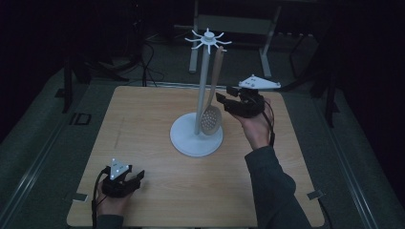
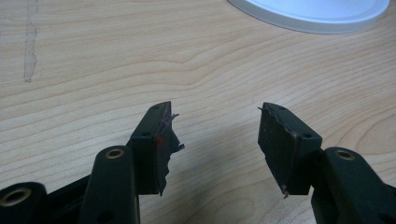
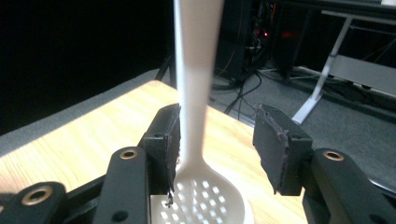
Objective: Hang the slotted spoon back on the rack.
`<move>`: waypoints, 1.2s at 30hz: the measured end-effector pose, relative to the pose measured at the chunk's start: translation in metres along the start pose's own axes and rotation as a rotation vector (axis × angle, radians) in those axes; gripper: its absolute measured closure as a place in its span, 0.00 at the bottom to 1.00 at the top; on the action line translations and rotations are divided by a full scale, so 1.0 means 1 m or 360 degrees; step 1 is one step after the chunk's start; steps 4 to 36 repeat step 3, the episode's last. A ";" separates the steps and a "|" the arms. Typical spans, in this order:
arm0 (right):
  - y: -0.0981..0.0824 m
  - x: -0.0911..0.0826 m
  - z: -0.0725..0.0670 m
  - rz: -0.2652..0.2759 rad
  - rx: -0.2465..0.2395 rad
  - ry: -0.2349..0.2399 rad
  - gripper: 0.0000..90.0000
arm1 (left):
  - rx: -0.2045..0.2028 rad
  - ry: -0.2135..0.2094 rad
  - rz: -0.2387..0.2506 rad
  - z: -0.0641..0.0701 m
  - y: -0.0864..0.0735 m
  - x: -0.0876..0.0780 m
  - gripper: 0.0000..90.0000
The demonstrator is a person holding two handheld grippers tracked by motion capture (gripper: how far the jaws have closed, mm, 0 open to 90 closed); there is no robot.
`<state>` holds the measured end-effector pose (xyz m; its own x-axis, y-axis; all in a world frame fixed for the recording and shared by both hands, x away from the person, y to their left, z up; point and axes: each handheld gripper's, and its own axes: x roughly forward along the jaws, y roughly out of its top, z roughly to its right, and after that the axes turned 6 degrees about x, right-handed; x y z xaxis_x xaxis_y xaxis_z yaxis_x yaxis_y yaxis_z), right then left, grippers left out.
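Right tool (image 1: 223,98) raised, jaws apart around hanging slotted spoon (image 1: 211,116); left tool (image 1: 137,177) low, apart.

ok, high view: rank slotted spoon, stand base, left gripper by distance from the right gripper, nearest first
1. Slotted spoon: hanging on the stand, just left of the right gripper, by its jaws.
2. Stand base: white disc at table centre, below and left of the spoon.
3. Left gripper: near-left corner of the table, open.
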<state>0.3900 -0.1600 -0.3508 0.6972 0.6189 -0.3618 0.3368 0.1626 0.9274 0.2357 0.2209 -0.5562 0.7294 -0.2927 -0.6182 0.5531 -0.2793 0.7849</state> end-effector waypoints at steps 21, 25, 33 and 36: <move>-0.014 -0.004 0.008 -0.0022 0.0022 -0.0018 0.56 | 0.0003 0.0003 0.0000 0.000 0.000 0.000 0.50; -0.014 -0.004 0.008 -0.0022 0.0022 -0.0018 0.56 | 0.0003 0.0003 0.0000 0.000 0.000 0.000 0.50; -0.014 -0.004 0.008 -0.0022 0.0022 -0.0018 0.56 | 0.0003 0.0003 0.0000 0.000 0.000 0.000 0.50; -0.014 -0.004 0.008 -0.0022 0.0022 -0.0018 0.56 | 0.0003 0.0003 0.0000 0.000 0.000 0.000 0.50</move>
